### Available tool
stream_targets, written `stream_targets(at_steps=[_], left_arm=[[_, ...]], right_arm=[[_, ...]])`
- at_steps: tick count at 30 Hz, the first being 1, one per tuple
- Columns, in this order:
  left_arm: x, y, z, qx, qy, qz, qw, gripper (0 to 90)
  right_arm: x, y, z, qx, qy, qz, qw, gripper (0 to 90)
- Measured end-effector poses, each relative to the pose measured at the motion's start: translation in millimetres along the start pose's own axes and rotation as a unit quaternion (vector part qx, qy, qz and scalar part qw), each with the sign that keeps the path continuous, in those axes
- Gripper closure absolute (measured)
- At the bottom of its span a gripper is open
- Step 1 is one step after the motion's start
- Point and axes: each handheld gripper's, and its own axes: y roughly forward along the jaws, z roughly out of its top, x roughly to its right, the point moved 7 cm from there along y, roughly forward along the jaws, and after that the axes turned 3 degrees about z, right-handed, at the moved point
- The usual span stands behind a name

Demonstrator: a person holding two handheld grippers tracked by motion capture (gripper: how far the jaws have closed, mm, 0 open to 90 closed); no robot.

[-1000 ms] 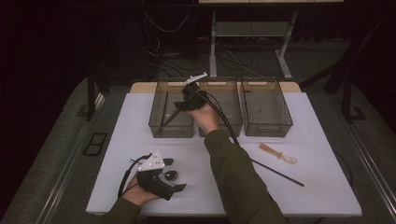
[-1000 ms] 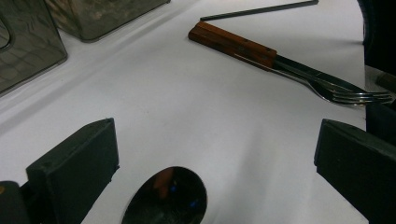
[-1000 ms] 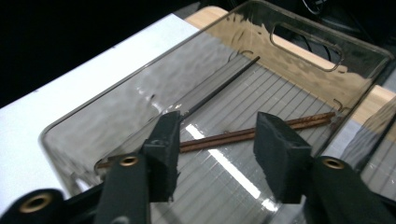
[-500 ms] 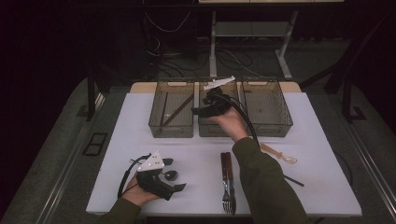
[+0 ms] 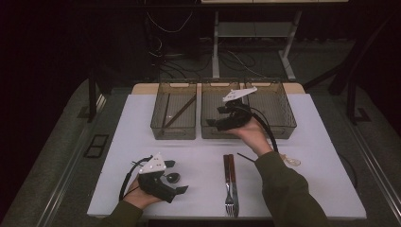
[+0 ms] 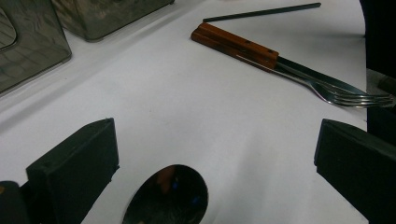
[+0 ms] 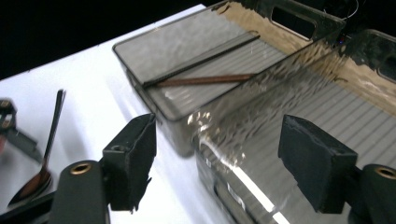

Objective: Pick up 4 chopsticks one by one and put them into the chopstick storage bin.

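We take the middle of three smoky clear plastic bins (image 5: 221,124), standing in a row at the far edge of a white table (image 5: 118,142), as our landmark.

Left and nearer to us from it, the left gripper (image 5: 177,190) rests low on the table in a person's hand, its two black block jaws spread wide and clamping nothing. One dark shiny metal spoon (image 5: 173,178) lies just beside it; in the left gripper view its rounded bowl (image 6: 168,196) sits between the parted jaws, untouched.

The bin to the left of the landmark (image 5: 173,116) holds two thin sticks: one dark and one reddish brown (image 7: 205,80).

Nearer to us than the landmark lie one fork (image 5: 229,184) and one knife (image 5: 234,182), side by side with brown wooden handles and steel ends. One thin dark stick (image 5: 246,157) lies to their right, partly hidden by the sleeve.

The right gripper (image 5: 213,124) hovers at the landmark's near wall, jaws released and empty. Its jaws have just been opening. A second ago it was over the left bin; we now see it farther right, and the sleeve no longer covers the fork and knife.

Right of the landmark, the third bin (image 5: 274,106) shows a ribbed floor.
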Motion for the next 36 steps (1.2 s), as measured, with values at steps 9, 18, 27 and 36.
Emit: stream_targets(at_steps=[9,18,27,36], left_arm=[[-0.3,0.1,-0.5,-0.001,0.000,0.001,1.0000,0.0],[0.1,-1.1,-0.2,-0.001,0.000,0.007,1.0000,0.0],[0.4,-0.7,-0.3,-0.003,0.001,0.008,1.0000,0.0],[0.7,-1.1,0.0,-0.002,-0.001,0.008,1.0000,0.0]], right_arm=[[-4.3,-28.4,-32.0,-0.002,-0.011,0.011,0.9999,20.9],[-2.7,-63.3,-74.0,0.006,-0.002,0.016,0.9998,21.4],[0.4,-100.2,-120.0,-0.013,0.000,0.005,0.9999,24.9],[3.8,-131.3,-162.3,-0.045,0.010,-0.002,0.9989,44.5]])
